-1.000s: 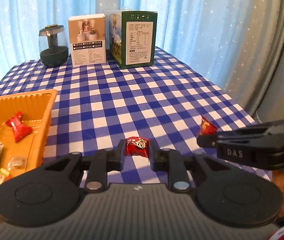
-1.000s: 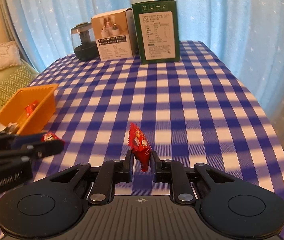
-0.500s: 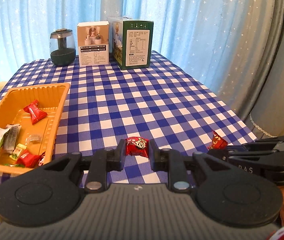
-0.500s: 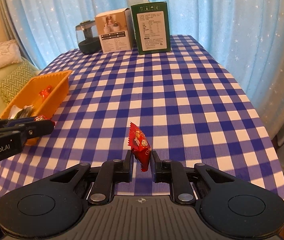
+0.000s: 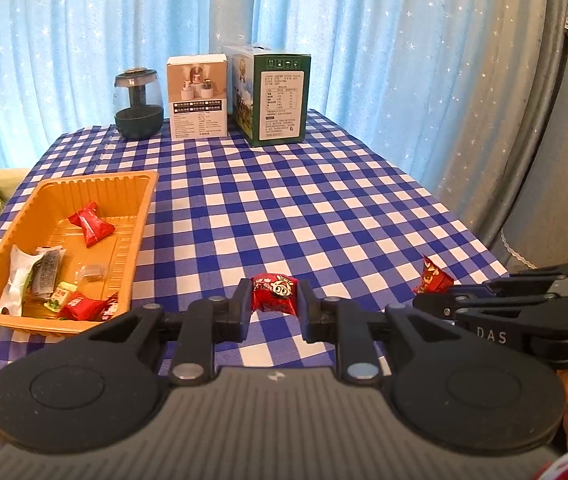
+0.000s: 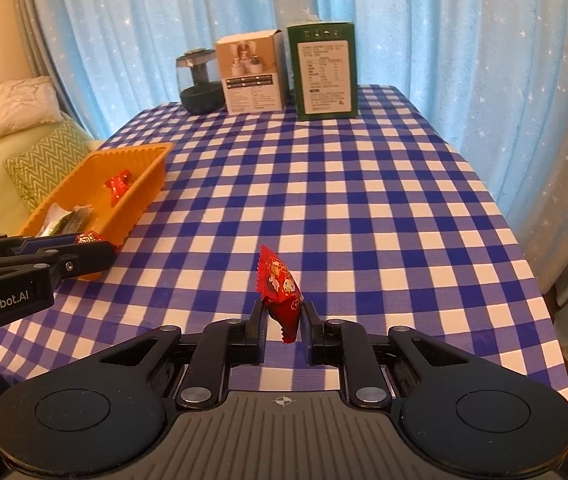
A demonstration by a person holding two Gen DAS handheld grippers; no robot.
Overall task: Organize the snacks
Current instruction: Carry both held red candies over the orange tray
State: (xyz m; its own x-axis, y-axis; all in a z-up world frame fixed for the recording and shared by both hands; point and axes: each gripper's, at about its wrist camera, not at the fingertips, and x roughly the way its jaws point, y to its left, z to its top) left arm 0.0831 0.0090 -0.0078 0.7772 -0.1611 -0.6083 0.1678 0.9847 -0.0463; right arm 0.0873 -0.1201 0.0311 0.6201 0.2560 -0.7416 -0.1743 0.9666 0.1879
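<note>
Snacks are in hand on both sides: the left gripper [image 5: 274, 309] is clamped on a red candy [image 5: 274, 294], and the right gripper [image 6: 284, 330] pinches another red candy [image 6: 280, 294] — both above the near edge of the checked table [image 6: 363, 200]. Farther left, the orange tray [image 5: 140, 216] already holds several wrapped sweets. No loose snacks show on the cloth, so these two look like the last — only dropping them in remains.

- tray [image 5: 146, 204] on table [image 5: 323, 208] at 9 o'clock, wrapped snacks [image 5: 91, 224] inside
- two boxes [image 5: 197, 96] plus jar [image 5: 138, 104], maybe a diffuser, at 12 o'clock, far edge
</note>
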